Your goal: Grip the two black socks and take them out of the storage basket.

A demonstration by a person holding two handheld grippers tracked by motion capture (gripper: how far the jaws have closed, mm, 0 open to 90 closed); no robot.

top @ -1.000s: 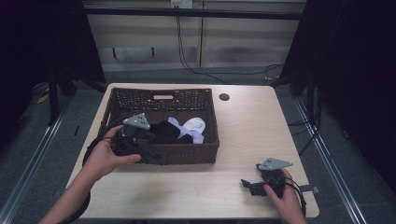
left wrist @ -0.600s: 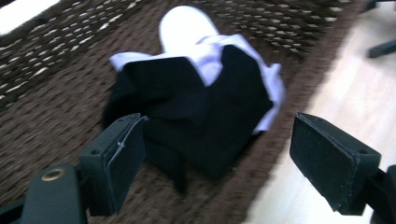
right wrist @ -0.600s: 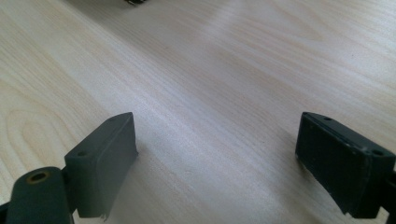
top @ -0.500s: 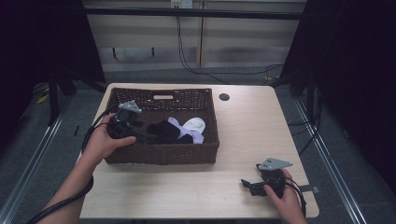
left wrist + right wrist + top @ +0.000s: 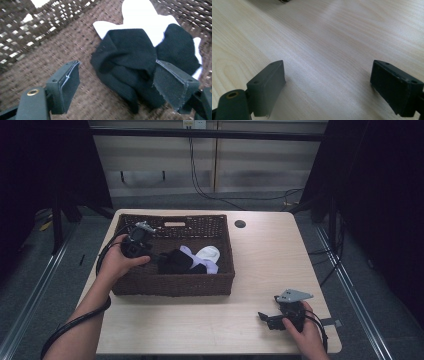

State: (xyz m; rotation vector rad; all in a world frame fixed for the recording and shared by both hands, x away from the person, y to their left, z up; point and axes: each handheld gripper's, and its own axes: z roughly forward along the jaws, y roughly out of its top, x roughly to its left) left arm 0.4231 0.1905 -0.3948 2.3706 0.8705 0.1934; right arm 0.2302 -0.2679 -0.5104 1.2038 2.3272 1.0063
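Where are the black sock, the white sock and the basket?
black sock (image 5: pixel 125 57), left gripper view, bunched middle
white sock (image 5: pixel 208 254), high view, rounded toe end
basket (image 5: pixel 172 284), high view, near wall

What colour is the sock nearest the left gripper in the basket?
Black. The sock shows best in the left gripper view, lying on white fabric.

No readable text — no labels, brands, numbers, signs.

My left gripper (image 5: pixel 152 254) is black, topped by a grey three-cornered plate, and a black cable loops from it past my bare forearm. My right gripper (image 5: pixel 264 317) matches it. Each jaw carries a dark rubbery pad, screw holes and a brass-coloured rivet.
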